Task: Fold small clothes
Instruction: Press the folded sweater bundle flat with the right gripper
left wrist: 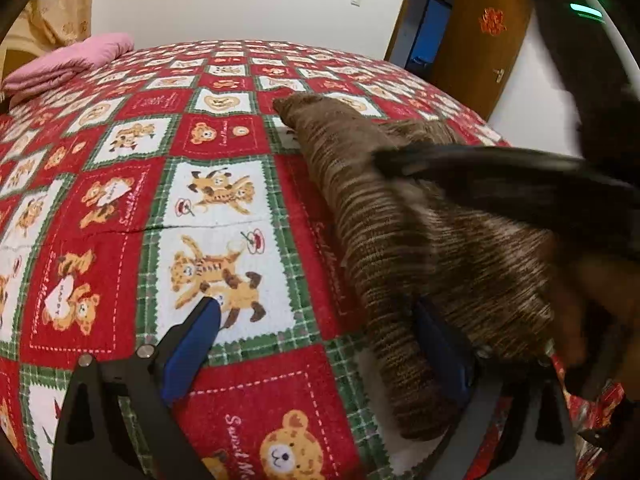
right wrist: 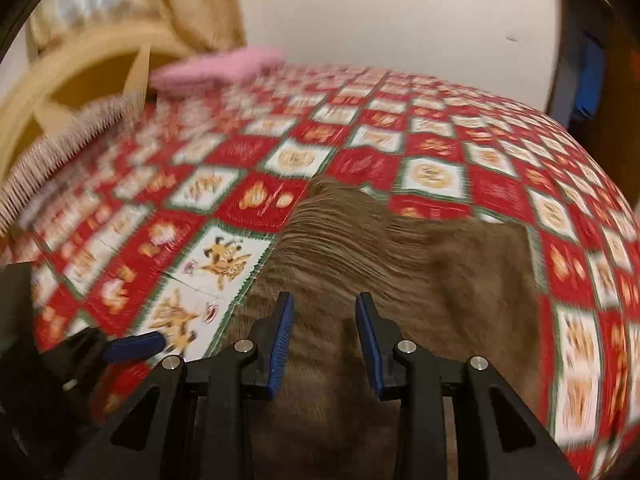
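One brown knit garment [left wrist: 404, 240] lies on one red bear-print bedspread [left wrist: 120, 208] in the left wrist view, the left gripper [left wrist: 320, 328] spread wide, its right finger against the cloth. One pink folded blanket [left wrist: 68, 60] sits far back. Right wrist view: the right gripper [right wrist: 325, 340] hovers over the garment [right wrist: 400, 264], its two fingers parted, pinching nothing.

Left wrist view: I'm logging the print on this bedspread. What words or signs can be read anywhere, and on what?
"Sweet M...", cut off: white script on a red square of the bedspread above a bear's face.
Other script on the red squares: too small or warped to read.
Red ornament on the brown door: blurred, unreadable.
Right wrist view: all print is motion-blurred; nothing reads.
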A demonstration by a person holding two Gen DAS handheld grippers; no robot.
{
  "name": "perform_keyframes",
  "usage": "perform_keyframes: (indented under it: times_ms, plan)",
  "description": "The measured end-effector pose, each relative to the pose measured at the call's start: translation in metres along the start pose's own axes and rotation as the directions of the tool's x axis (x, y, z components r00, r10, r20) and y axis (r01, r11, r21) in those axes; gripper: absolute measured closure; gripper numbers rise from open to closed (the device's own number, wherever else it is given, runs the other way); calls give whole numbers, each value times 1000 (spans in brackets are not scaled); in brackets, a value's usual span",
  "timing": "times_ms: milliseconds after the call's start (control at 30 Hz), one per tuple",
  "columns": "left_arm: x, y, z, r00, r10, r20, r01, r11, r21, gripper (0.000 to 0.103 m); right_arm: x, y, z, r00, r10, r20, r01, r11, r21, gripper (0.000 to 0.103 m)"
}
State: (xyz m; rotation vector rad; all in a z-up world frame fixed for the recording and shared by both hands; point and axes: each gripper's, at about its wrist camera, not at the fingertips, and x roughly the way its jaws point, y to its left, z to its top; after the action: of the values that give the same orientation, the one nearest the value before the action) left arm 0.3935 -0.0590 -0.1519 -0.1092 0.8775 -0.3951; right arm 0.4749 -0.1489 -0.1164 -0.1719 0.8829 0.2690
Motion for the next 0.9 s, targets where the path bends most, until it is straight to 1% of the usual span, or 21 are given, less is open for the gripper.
perform_keyframes:
  times_ms: [33,133,233,333,400,500,533,600,700,733,767,833,867,900]
  plan:
    - [-2,3,-1,1000,-5,7,5,1000,-15,5,14,4,4,1000,4,-27,-4,1000,-24,72]
    - [-3,10,0,999,-33,21,34,998,-55,5,39,16,8,998,45,-53,-48,997,-54,72]
    - [-3,11,0,999,-42,23,43,997,-64,5,44,25,4,1000,23,-20,-24,998,-62,70]
    - [-4,9,1,999,-35,26,37,997,-61,5,29,13,-2,998,64,30,-63,998,-11,69]
    - [-4,10,1,999,-38,27,40,997,-63,5,16,3,-7,996,81,47,-83,996,33,68]
    - [-5,11,1,999,-43,30,45,997,-69,5,-22,-17,-26,987,115,115,-125,989,83,68]
    - [-6,11,1,999,-44,31,46,997,-70,5,-34,-26,-35,985,108,133,-121,989,91,68]
    - [-8,11,4,998,-44,33,47,996,-76,5,-47,-46,-52,989,70,132,-84,991,108,68]
    - [-9,10,14,999,-29,31,33,993,-111,4,-40,-71,-75,998,20,62,-29,990,140,68]
    - [-8,8,18,999,-40,28,43,992,-116,4,-38,-79,-84,997,33,63,-43,987,153,68]
    - [-6,6,20,999,-47,28,50,992,-113,4,-39,-86,-91,994,65,92,-80,983,168,68]
    - [0,-4,26,1000,-16,17,17,996,-89,4,-42,-90,-95,991,84,107,-103,977,186,69]
    - [6,-9,28,1000,9,1,-9,998,-65,4,-42,-89,-96,991,81,110,-100,977,188,69]
    - [15,-15,28,999,39,-33,-40,999,-36,2,-41,-86,-96,991,72,113,-91,979,180,69]
